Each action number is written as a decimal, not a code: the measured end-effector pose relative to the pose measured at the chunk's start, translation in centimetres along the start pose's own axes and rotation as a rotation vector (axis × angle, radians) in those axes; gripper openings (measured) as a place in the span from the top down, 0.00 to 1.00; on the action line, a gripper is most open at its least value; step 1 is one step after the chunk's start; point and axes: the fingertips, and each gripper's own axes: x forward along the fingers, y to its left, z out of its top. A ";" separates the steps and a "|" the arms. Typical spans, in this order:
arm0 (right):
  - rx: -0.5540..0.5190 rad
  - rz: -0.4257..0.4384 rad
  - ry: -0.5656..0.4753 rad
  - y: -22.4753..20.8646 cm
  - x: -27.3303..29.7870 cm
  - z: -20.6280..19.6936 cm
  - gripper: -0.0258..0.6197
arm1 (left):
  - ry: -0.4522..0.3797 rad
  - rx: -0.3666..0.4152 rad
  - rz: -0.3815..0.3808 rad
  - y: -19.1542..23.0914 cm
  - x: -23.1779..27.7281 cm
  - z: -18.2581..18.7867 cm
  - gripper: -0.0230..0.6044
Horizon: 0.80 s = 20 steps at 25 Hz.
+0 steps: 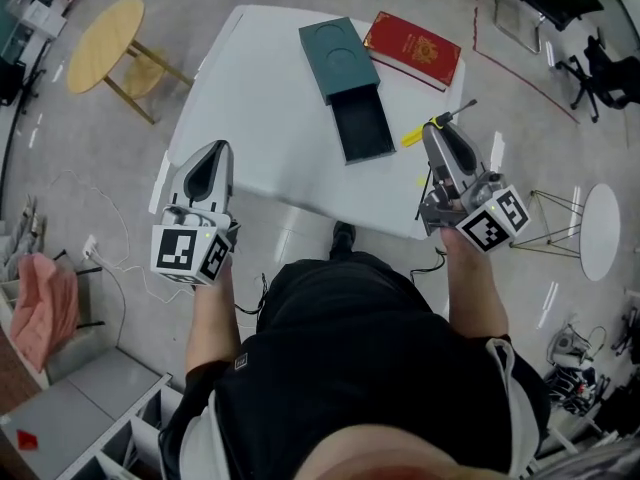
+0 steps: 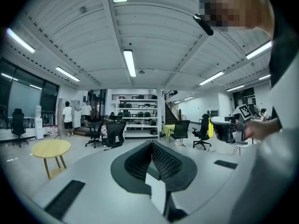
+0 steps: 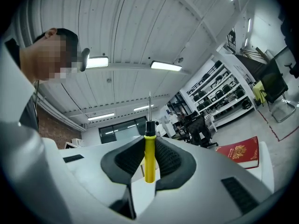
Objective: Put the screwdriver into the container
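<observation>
**Screwdriver in hand, not yet in the box**

The screwdriver point(image 1: 411, 137) sat clamped across the fingers of the right gripper point(image 1: 436, 126). Its yellow handle was pinched between the pads and its metal shaft pointed up and away, above the desk's point(image 1: 250, 118) right edge. The dark green box point(image 1: 338, 56) lay toward the far side of the desk with its tray point(image 1: 362, 126) slid out, and the tray looked empty. A red book point(image 1: 413, 48) lay just beside the box. The left gripper point(image 1: 213, 153) hung off the desk's left corner, its fingers closed on nothing. The pickup looked done. Carrying the tool across to the tray and letting go remained.
</observation>
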 end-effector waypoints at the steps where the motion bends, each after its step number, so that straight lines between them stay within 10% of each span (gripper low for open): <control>1: -0.002 0.000 0.008 -0.5 0.1 -0.1 0.83 | 0.001 0.002 -0.006 -0.2 0.7 0.1 0.94; 20: -0.062 -0.171 0.168 -7.4 4.6 -5.0 0.83 | 0.033 -0.029 -0.163 2.4 10.0 -2.6 0.94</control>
